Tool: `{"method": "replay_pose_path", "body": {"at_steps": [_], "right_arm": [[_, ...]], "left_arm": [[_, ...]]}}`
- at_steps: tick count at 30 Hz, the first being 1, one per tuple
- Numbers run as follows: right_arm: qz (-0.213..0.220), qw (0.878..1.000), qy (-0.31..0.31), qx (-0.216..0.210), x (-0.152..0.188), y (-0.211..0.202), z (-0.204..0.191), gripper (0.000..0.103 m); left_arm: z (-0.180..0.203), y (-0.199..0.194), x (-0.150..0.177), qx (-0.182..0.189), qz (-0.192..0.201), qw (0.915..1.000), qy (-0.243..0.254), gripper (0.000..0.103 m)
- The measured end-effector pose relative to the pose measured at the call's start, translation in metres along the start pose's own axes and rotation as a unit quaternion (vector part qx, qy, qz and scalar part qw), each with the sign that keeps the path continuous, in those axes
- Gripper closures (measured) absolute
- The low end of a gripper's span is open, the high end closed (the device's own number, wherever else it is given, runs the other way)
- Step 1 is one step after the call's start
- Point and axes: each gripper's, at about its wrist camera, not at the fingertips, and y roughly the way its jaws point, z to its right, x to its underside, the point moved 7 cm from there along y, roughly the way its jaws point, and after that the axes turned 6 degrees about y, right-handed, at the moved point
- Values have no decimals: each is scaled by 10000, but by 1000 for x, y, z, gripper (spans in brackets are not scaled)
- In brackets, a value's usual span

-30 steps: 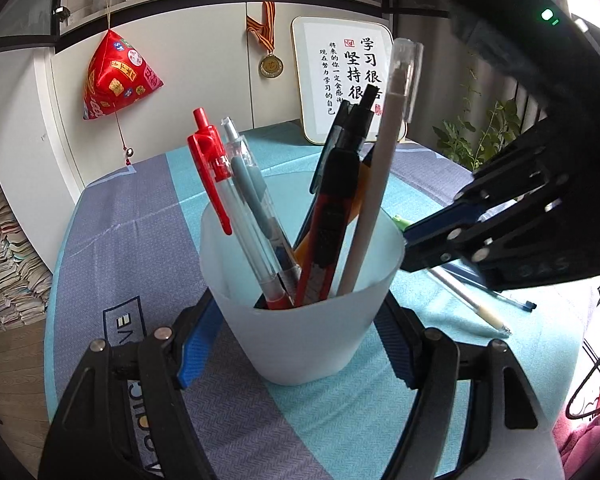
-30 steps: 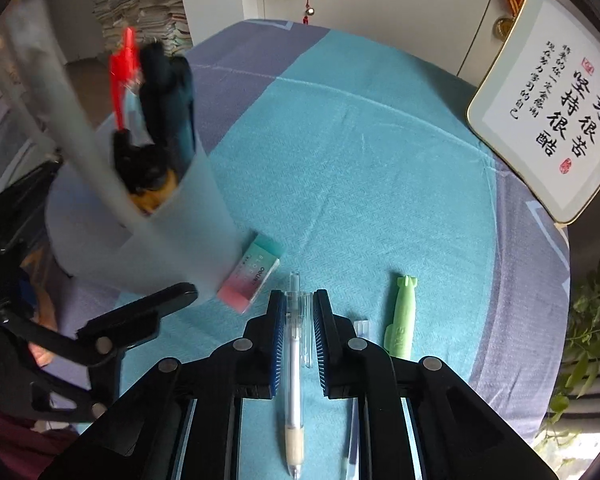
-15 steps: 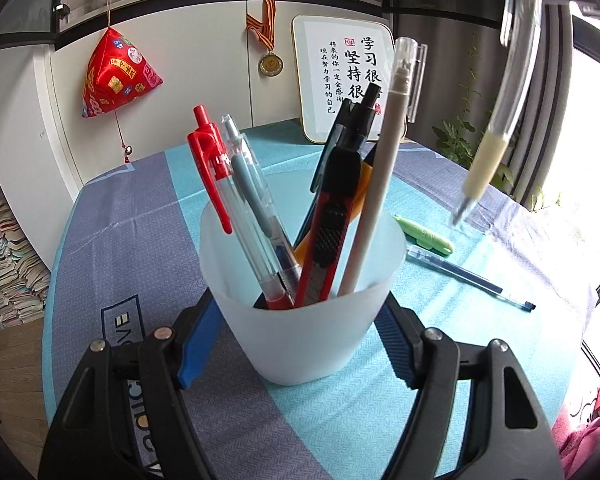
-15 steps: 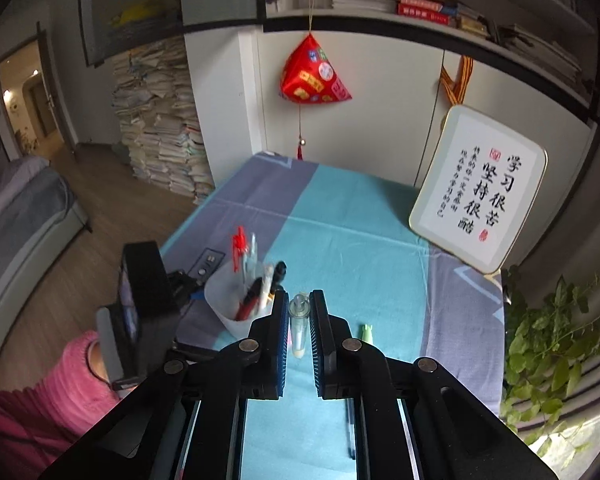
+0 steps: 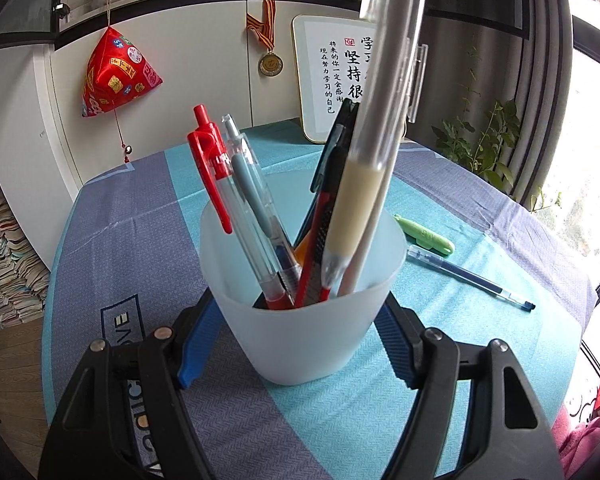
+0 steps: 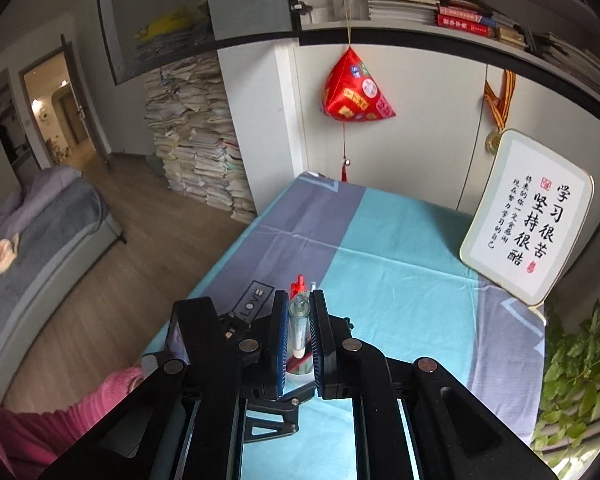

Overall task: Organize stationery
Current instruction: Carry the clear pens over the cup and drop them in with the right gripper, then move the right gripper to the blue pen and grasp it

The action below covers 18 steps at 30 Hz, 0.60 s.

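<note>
My left gripper (image 5: 300,344) is shut on a frosted white pen cup (image 5: 308,328) that stands on the table and holds several pens, one red (image 5: 212,168). My right gripper (image 6: 299,332) is shut on a clear pen with a cream grip (image 6: 299,328). In the left wrist view that pen (image 5: 356,200) hangs upright with its tip inside the cup's mouth. A green highlighter (image 5: 424,235) and a blue pen (image 5: 468,276) lie on the cloth to the right of the cup.
A teal and purple cloth (image 5: 132,216) covers the table. A framed calligraphy sign (image 6: 532,216) leans at the back right. A red ornament (image 6: 356,88) hangs on the cabinet. A plant (image 5: 484,148) stands right of the table.
My right gripper picked the clear pen off the table, lifted it high and brought it down over the cup; its tip now sits in the cup's mouth. The left gripper stayed on the cup.
</note>
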Motion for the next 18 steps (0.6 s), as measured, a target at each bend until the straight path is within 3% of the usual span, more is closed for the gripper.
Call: {"method": "replay_pose_path", "body": {"at_steps": [18], "right_arm": [[-592, 9982, 100, 89, 37, 40, 18, 92]], "left_arm": [[1, 1, 0, 4, -19, 10000, -3, 32]]}}
